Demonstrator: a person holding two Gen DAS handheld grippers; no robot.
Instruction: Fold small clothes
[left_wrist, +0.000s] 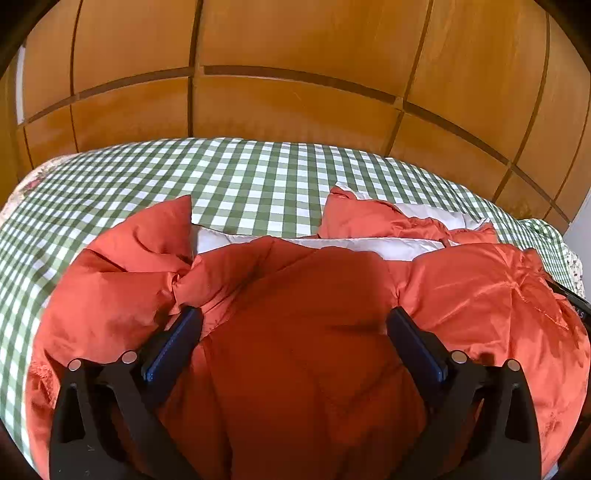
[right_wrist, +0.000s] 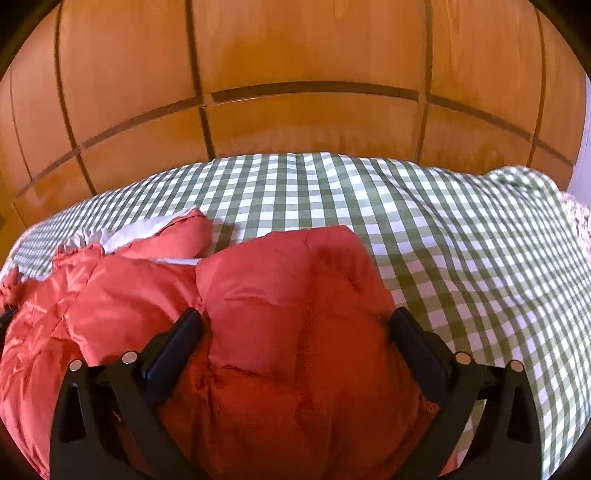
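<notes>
An orange-red puffy garment (left_wrist: 295, 314) with a white lining (left_wrist: 332, 245) lies on the green-and-white checked cover (left_wrist: 240, 177). My left gripper (left_wrist: 295, 321) is open, its jaws spread wide over the garment's middle, with nothing held. My right gripper (right_wrist: 295, 321) is open too, its jaws either side of a puffed end of the same garment (right_wrist: 291, 288). The white lining (right_wrist: 140, 230) shows at the left in the right wrist view. The garment's near edge is hidden under both grippers.
A wall of orange-brown wooden panels (left_wrist: 295, 74) stands behind the bed. The checked cover (right_wrist: 461, 258) stretches bare to the right of the garment. A floral sheet edge (left_wrist: 35, 181) shows at the far left. A dark object (left_wrist: 576, 299) pokes in at the right edge.
</notes>
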